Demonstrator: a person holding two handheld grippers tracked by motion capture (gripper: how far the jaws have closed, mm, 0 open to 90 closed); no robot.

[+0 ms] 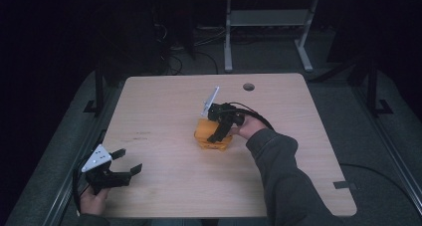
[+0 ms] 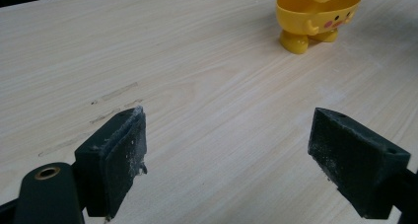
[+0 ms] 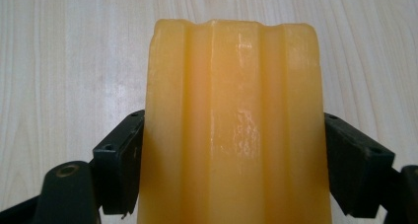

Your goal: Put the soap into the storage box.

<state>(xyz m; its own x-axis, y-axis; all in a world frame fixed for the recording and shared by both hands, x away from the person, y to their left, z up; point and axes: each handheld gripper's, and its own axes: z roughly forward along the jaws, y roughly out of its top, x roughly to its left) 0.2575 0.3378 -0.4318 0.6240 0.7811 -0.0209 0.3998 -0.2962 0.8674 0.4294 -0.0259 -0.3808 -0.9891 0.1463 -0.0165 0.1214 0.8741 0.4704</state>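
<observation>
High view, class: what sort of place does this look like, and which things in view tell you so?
Probably a lab or workshop set up for recording handling. A bare wooden table stands on a grey floor, loose cables lie behind it, and the legs of another desk show. A person works hand-held grippers there on a yellow toy.

Dim room, grey floor (image 1: 278, 61); light wooden table (image 1: 164, 106) with a round hole (image 1: 248, 86); white-legged desk (image 1: 268, 22) behind

The black two-jaw right gripper (image 1: 217, 134) is clamping the yellow plastic toy (image 1: 213, 136); the black left gripper (image 1: 125, 162) is resting wide-jawed, well apart from it.
</observation>
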